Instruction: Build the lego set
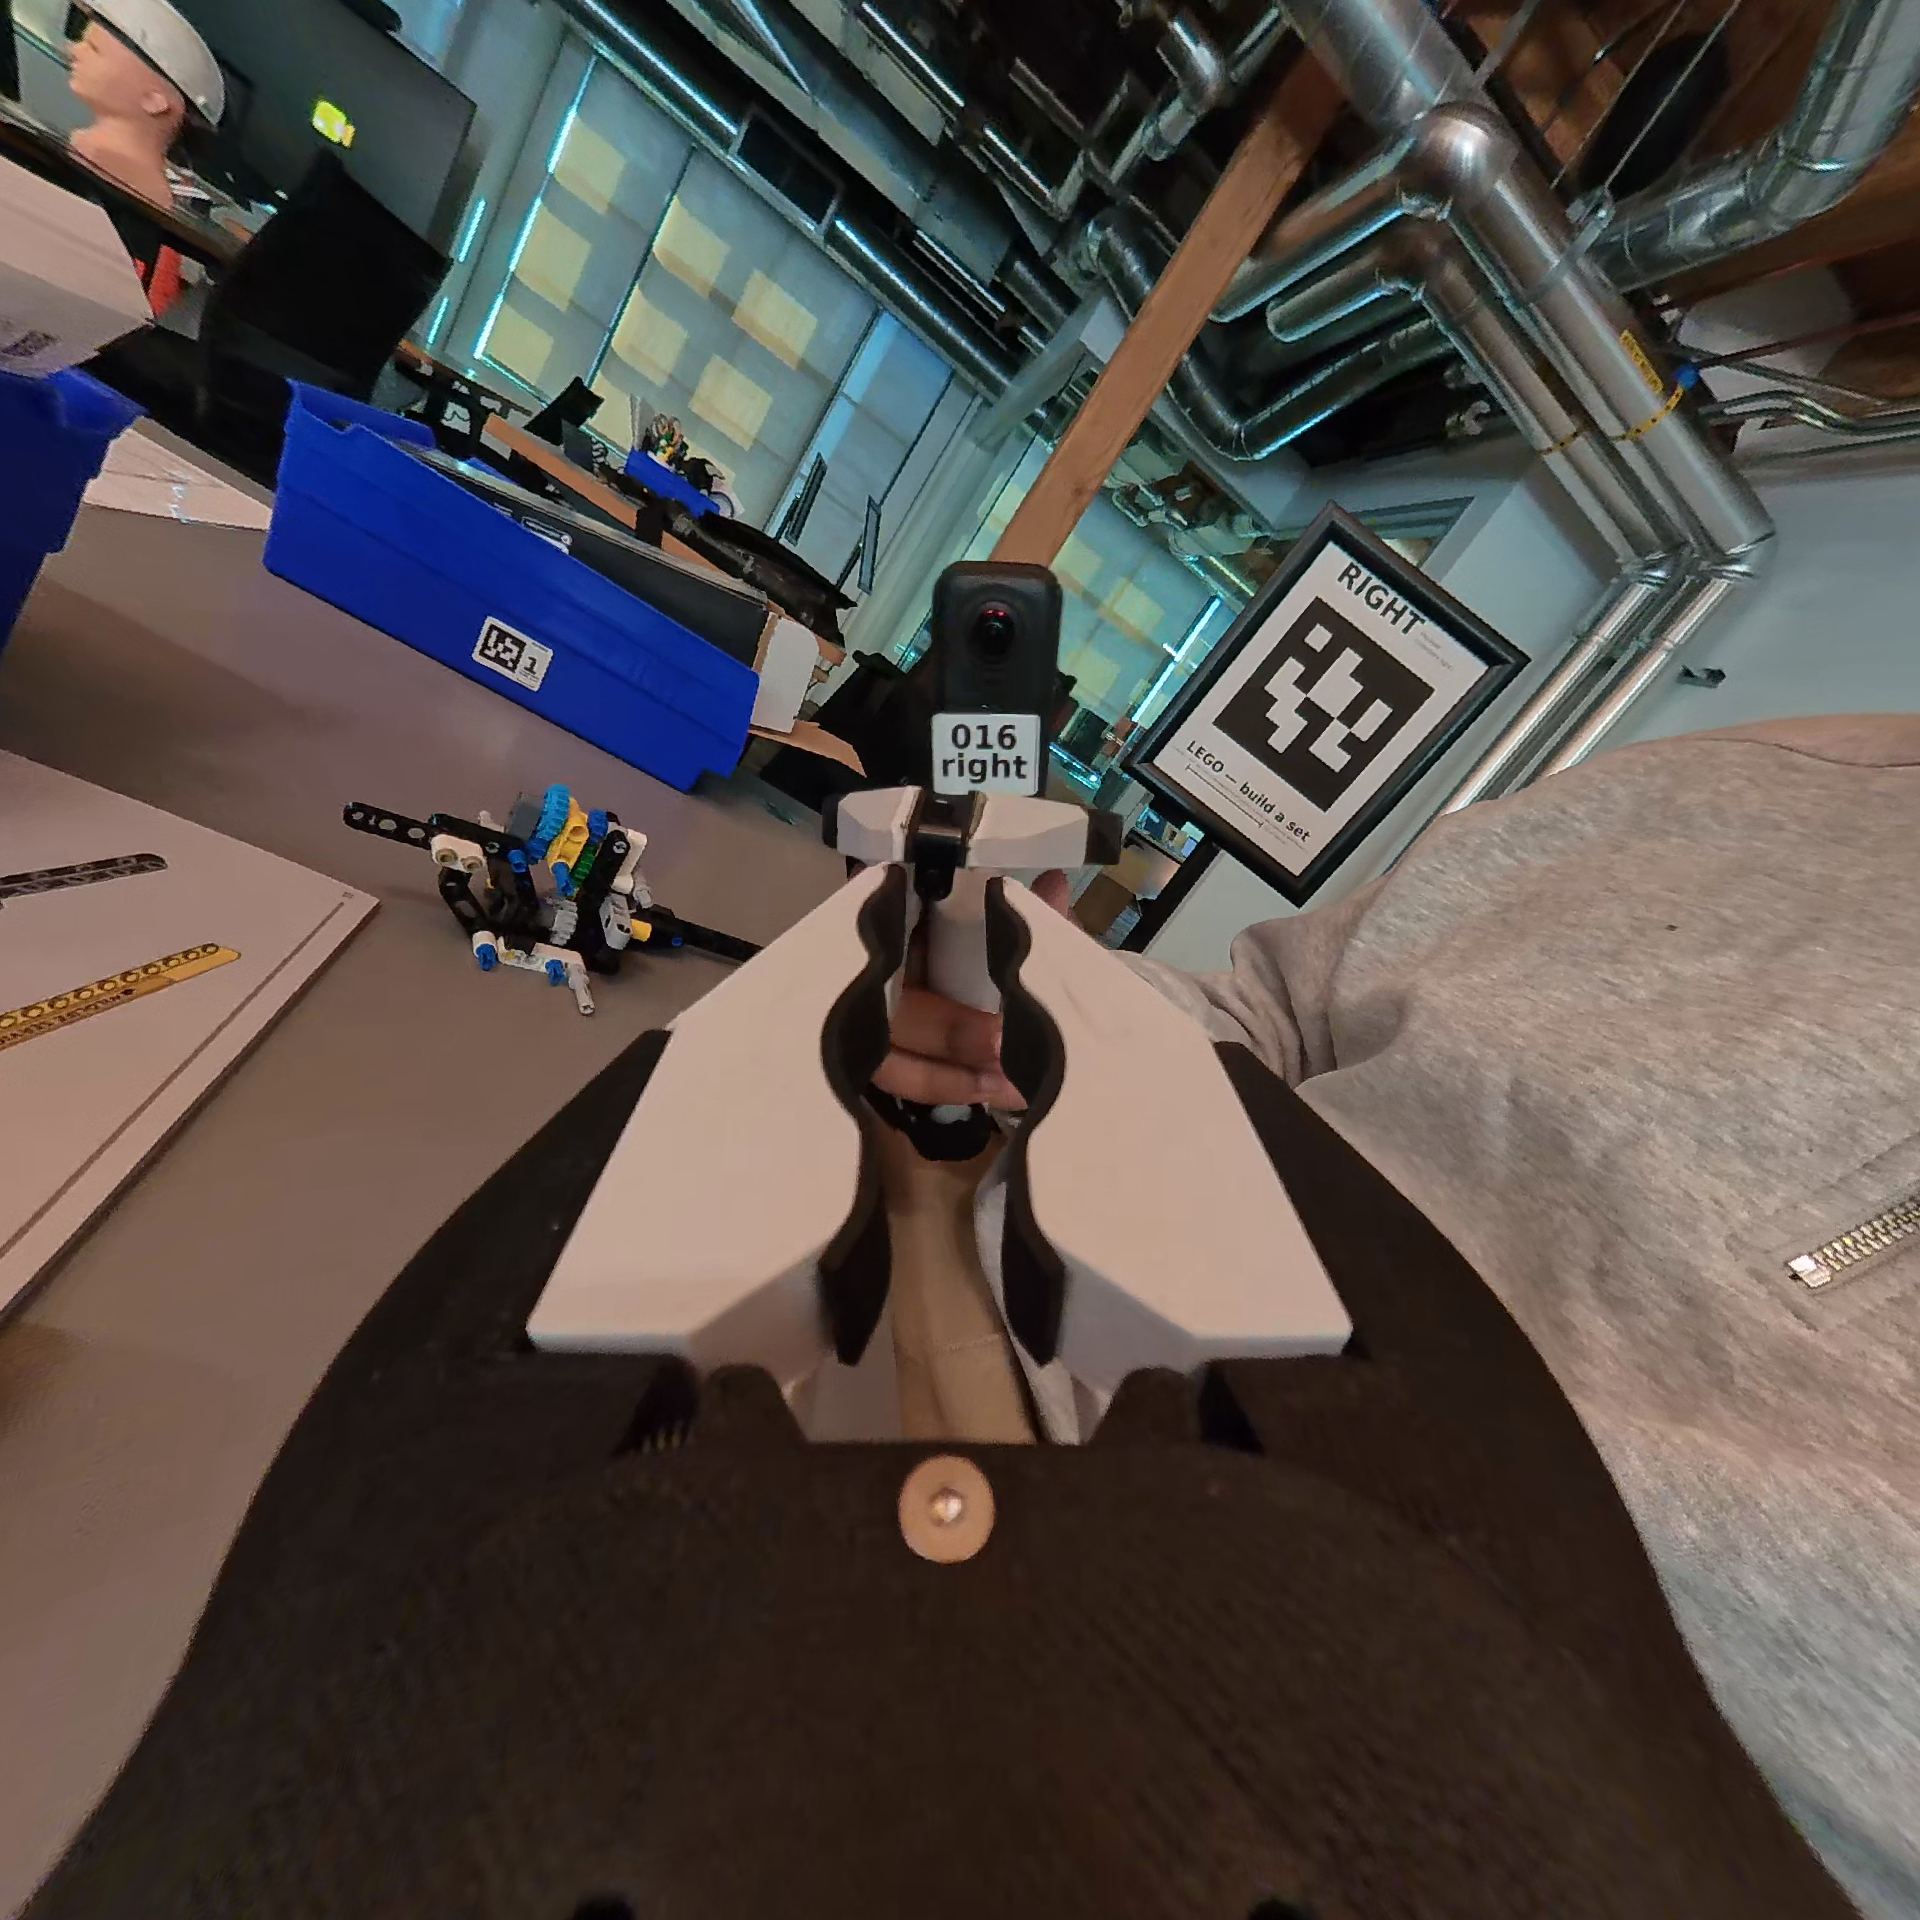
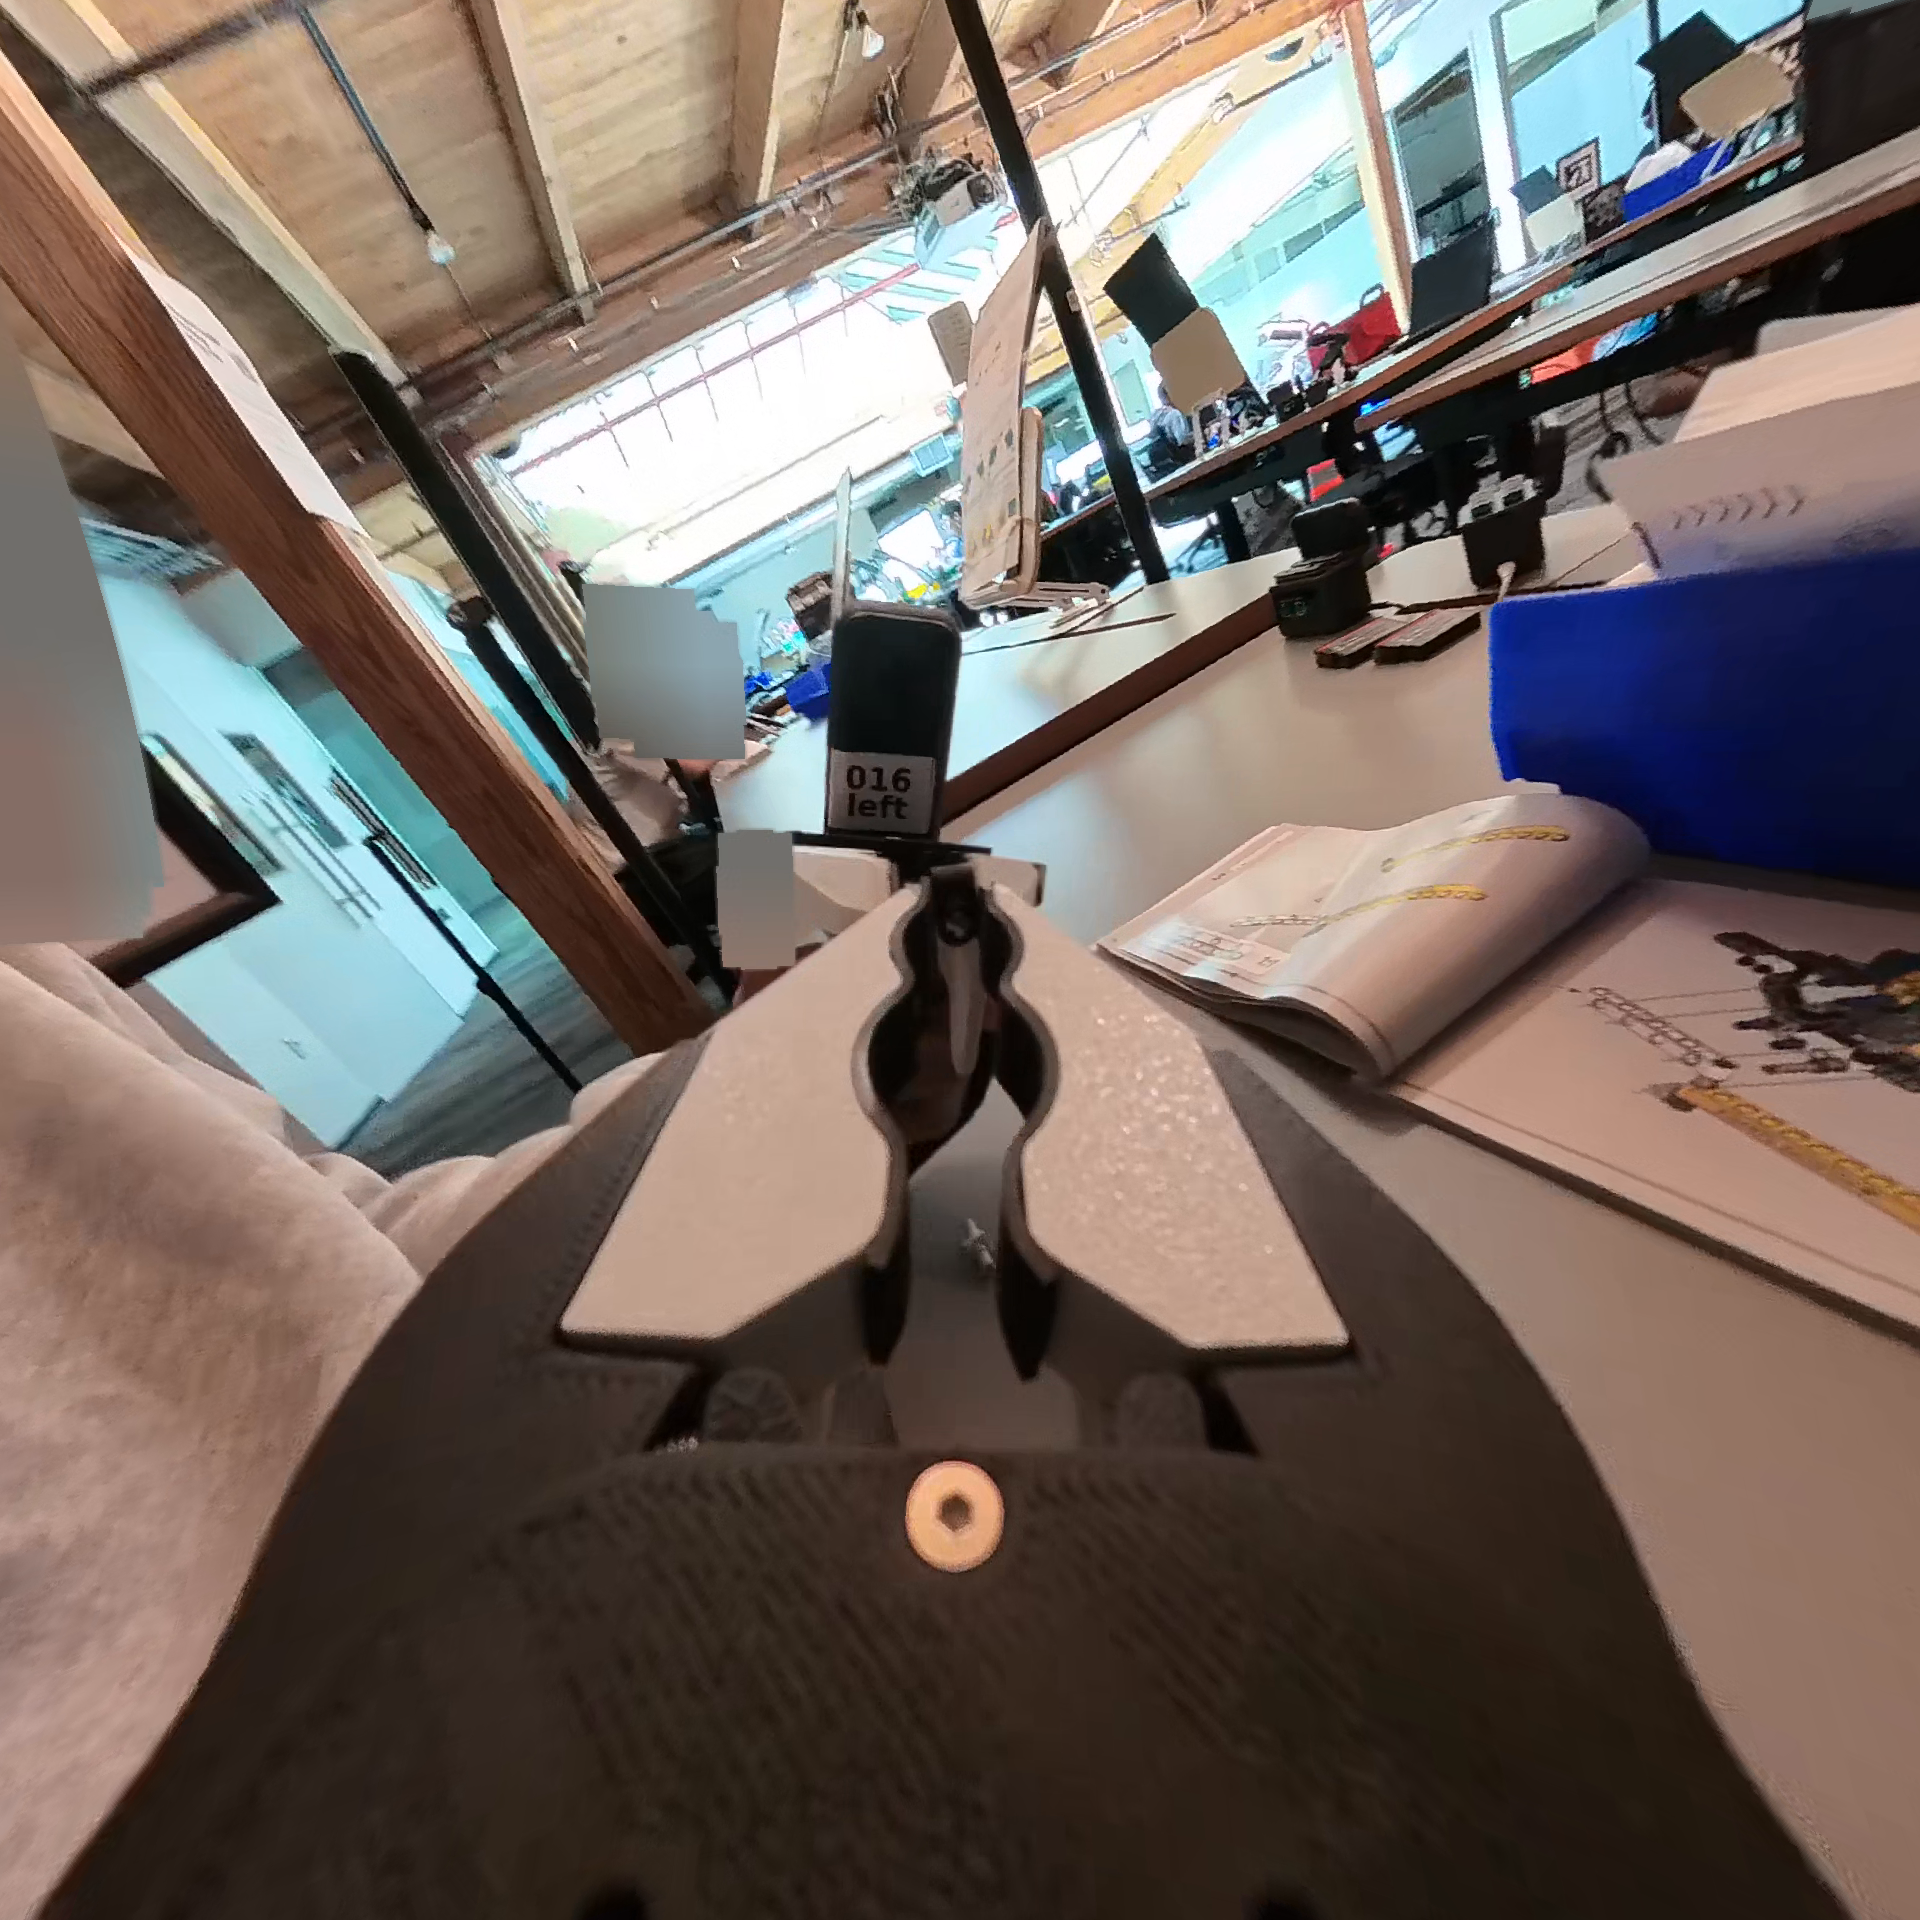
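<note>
The two grippers face each other tip to tip above the grey table [image 1: 343,1143]. My left gripper [image 1: 940,896] has its jaws drawn close around a small black Lego piece [image 1: 935,873]. My right gripper [image 2: 951,891] has its jaws drawn close on the same black piece [image 2: 952,920], and also shows head-on in the left wrist view [image 1: 961,831]. The left gripper shows beyond it in the right wrist view [image 2: 914,873]. A partly built Lego assembly [image 1: 551,883] of black, white, blue and yellow parts lies on the table to the left.
An open instruction booklet [image 1: 156,987] [image 2: 1403,935] lies by the assembly. Blue bins [image 1: 499,613] [image 2: 1704,717] stand behind it. A framed marker sign [image 1: 1330,707] stands on the right. The person's grey sweatshirt [image 1: 1558,1143] is close. A tiny loose piece [image 2: 977,1242] lies on the table. My two grippers' fingertips are within a few centimetres of each other. Both grippers' tips are roughly 20 centimetres from the partly built Lego assembly [image 1: 551,883].
</note>
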Action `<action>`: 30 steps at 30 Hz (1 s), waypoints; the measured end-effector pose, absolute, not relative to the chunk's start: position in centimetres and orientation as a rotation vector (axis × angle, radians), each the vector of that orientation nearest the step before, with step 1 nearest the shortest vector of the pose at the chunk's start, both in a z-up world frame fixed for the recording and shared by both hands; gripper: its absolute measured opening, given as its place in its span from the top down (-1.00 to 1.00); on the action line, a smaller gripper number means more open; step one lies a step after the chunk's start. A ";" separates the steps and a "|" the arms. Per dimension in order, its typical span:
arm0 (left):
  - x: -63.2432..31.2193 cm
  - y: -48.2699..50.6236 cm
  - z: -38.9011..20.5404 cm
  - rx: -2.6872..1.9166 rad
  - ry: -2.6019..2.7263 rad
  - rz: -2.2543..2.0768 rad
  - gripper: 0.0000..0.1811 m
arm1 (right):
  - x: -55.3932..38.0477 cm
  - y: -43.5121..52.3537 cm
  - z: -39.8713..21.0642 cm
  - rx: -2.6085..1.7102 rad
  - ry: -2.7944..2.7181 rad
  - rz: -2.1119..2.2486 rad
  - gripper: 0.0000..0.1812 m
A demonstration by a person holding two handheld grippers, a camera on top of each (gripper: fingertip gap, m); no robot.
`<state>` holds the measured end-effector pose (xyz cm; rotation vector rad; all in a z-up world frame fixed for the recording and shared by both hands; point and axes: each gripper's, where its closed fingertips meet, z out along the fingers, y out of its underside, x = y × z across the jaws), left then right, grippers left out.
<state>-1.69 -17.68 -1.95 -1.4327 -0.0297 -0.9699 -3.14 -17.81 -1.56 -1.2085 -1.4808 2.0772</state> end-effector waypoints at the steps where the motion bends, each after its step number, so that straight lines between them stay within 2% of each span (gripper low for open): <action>1: -1.7 -17.6 -2.0 -1.437 -0.030 -0.967 0.84 | -3.1 -17.8 -1.5 -1.222 -1.471 2.108 0.94; 7: -1.5 -17.3 -2.1 -1.451 -0.035 -0.947 0.84 | -3.0 -17.4 -0.7 -1.305 -1.335 2.379 0.95; 15: -2.1 -17.5 -1.6 -1.413 -0.058 -0.944 0.89 | -3.2 -17.9 -0.8 -1.348 -1.298 2.470 0.95; 26: -2.9 -17.7 -1.3 -1.381 -0.092 -0.957 0.94 | -3.2 -18.0 -1.5 -1.349 -1.367 2.407 0.95; 30: -2.9 -17.8 -1.3 -1.381 -0.093 -0.971 0.90 | -3.1 -18.5 -2.1 -1.327 -1.450 2.321 1.00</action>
